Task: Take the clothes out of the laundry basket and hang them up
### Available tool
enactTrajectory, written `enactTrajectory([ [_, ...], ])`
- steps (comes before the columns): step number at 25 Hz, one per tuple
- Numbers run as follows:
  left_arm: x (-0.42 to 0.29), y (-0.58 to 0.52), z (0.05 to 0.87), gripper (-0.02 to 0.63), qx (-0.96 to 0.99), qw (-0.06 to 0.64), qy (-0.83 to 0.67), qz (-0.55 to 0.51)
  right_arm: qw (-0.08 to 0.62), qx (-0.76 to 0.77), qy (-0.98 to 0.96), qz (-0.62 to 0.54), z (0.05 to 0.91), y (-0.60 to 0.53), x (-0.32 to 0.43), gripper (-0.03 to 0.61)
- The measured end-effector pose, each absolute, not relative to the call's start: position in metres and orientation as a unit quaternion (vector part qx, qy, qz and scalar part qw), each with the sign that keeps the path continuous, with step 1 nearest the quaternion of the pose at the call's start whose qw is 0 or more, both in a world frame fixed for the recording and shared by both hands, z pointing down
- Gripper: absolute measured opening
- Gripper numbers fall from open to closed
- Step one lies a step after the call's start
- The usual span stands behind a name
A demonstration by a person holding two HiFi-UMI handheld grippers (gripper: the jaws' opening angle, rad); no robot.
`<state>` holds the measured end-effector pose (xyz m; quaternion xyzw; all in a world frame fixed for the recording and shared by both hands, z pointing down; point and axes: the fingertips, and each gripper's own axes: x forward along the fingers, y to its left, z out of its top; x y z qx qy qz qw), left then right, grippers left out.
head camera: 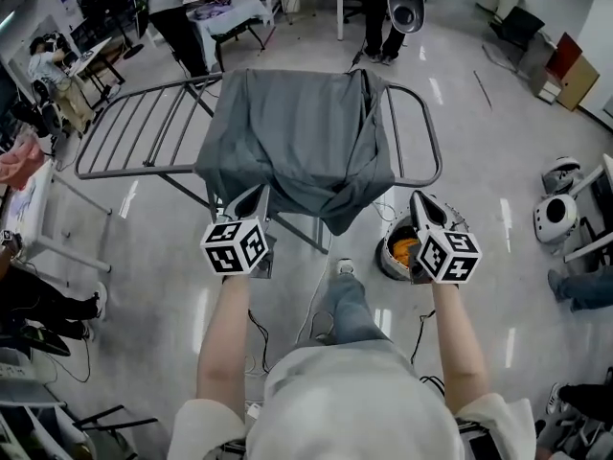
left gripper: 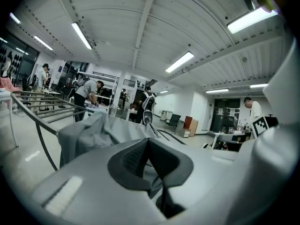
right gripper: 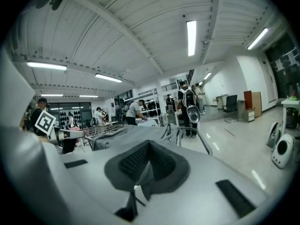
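Note:
A grey garment [head camera: 297, 132] hangs draped over the right half of a metal drying rack [head camera: 134, 127]. Both grippers sit just in front of its hanging lower edge. My left gripper [head camera: 257, 195] is at the garment's lower left corner, jaws shut, and I see nothing held in them. My right gripper [head camera: 418, 199] is off the lower right side, also shut and empty. The round laundry basket [head camera: 395, 257] stands on the floor under the right gripper, with something orange inside. The garment [left gripper: 93, 130] lies beyond the closed left gripper [left gripper: 147, 142], and the garment [right gripper: 136, 132] lies beyond the closed right gripper [right gripper: 149, 144].
The rack's left wing [head camera: 115, 113] is bare bars. My own leg and shoe [head camera: 345, 290] are below the rack, with cables on the floor. White round machines [head camera: 556, 217] stand at the right. A person [head camera: 177, 8] works at a table behind the rack.

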<state>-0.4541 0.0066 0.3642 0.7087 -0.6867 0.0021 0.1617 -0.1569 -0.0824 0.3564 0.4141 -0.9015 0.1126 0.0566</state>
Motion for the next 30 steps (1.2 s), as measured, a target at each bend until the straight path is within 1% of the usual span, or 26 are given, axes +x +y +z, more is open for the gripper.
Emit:
enactTrajectory([
  [5,-0.418,0.025,0.374,0.009,0.721,0.184,-0.668,-0.010,0.064,0.428,-0.895,0.106,0.357,-0.051,-0.136,0.000],
  [10,-0.368,0.017,0.381,0.009,0.743,0.176,-0.645,0.015,0.063,0.452,-0.885,0.092,0.350,-0.047,-0.101,0.000],
  [13,-0.326,0.002,0.388,0.011,0.761,0.172,-0.625,0.026,0.060,0.471,-0.875,0.089,0.351,-0.053,-0.066,0.001],
  [20,-0.230,-0.055,0.413,0.011,0.777,0.182,-0.602,0.001,0.077,0.506,-0.855,0.088,0.374,-0.091,0.034,0.001],
  [25,-0.163,-0.097,0.450,0.011,0.779,0.201,-0.593,0.019,0.094,0.516,-0.845,0.101,0.401,-0.123,0.102,0.002],
  [30,-0.099,-0.135,0.499,0.011,0.787,0.227,-0.572,0.051,0.120,0.508,-0.846,0.108,0.439,-0.154,0.145,0.002],
])
